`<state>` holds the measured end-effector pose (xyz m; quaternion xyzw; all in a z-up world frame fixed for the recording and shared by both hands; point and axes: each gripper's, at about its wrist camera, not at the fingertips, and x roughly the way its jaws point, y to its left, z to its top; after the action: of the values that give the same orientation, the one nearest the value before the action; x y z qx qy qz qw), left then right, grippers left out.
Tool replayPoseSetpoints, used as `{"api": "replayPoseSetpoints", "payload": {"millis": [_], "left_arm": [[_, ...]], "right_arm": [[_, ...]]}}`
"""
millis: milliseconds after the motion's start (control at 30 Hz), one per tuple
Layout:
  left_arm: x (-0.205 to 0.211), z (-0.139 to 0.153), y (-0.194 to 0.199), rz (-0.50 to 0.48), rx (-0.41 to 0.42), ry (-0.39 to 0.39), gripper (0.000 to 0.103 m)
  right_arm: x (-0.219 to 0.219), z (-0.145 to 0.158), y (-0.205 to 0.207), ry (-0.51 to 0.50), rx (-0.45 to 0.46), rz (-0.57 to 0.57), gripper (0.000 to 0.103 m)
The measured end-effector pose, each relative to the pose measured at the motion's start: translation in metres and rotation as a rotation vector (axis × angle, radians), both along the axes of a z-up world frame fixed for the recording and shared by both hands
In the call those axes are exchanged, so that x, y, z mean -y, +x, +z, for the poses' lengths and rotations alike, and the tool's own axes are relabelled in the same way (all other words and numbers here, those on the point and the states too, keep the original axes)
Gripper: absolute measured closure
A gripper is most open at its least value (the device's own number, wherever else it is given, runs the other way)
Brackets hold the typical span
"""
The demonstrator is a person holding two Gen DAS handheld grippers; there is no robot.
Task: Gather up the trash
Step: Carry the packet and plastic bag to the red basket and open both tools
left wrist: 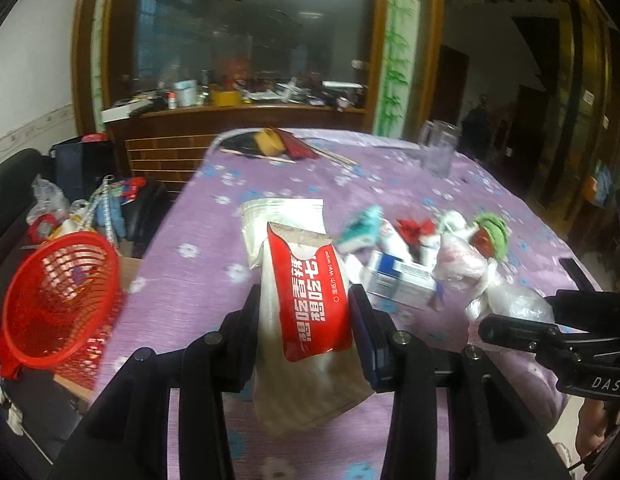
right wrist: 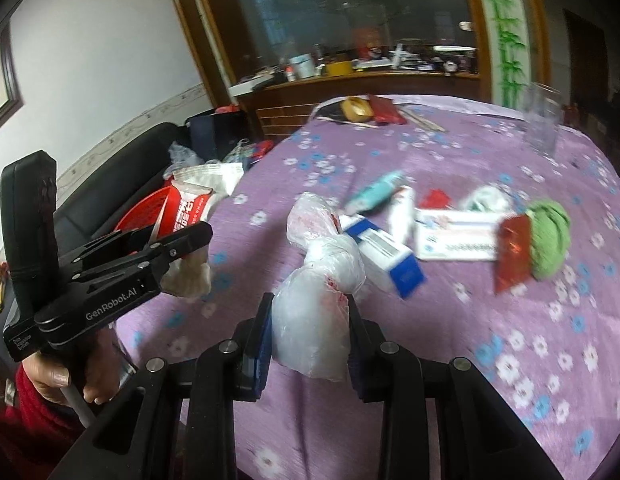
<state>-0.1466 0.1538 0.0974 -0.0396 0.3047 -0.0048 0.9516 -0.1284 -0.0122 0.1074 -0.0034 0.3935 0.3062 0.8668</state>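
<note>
Tilted downward over the purple-clothed bench (left wrist: 190, 208), the left tool (left wrist: 304, 308) grips a red-and-white wet-wipe packet (left wrist: 310, 304) with the red basket (left wrist: 58, 300) at its 9 o'clock, while the right tool (right wrist: 308, 320) pinches a knotted clear plastic bag (right wrist: 318, 300), loose trash (right wrist: 390, 248) lying at 1 o'clock

The red packet (left wrist: 310, 296) reads "Wet wipe" beside large white Chinese characters. The left gripper (right wrist: 190, 240) body reads "GenRobot.AI". The right gripper (left wrist: 490, 324) body reads "DAS".
</note>
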Motion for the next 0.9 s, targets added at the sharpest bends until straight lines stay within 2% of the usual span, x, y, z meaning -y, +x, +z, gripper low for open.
{"api": "replayPoseSetpoints", "payload": {"millis": [233, 467, 900], "left_arm": [[-0.051, 0.013, -0.014, 0.110, 0.022, 0.000, 0.062], [-0.122, 0.017, -0.030, 0.250, 0.020, -0.008, 0.062], [-0.220, -0.011, -0.027, 0.397, -0.052, -0.025, 0.062]], "right_arm": [[-0.054, 0.009, 0.013, 0.008, -0.034, 0.119, 0.068], [-0.117, 0.025, 0.024, 0.000, -0.037, 0.230, 0.068], [-0.247, 0.028, 0.057, 0.007, -0.091, 0.382, 0.067]]}}
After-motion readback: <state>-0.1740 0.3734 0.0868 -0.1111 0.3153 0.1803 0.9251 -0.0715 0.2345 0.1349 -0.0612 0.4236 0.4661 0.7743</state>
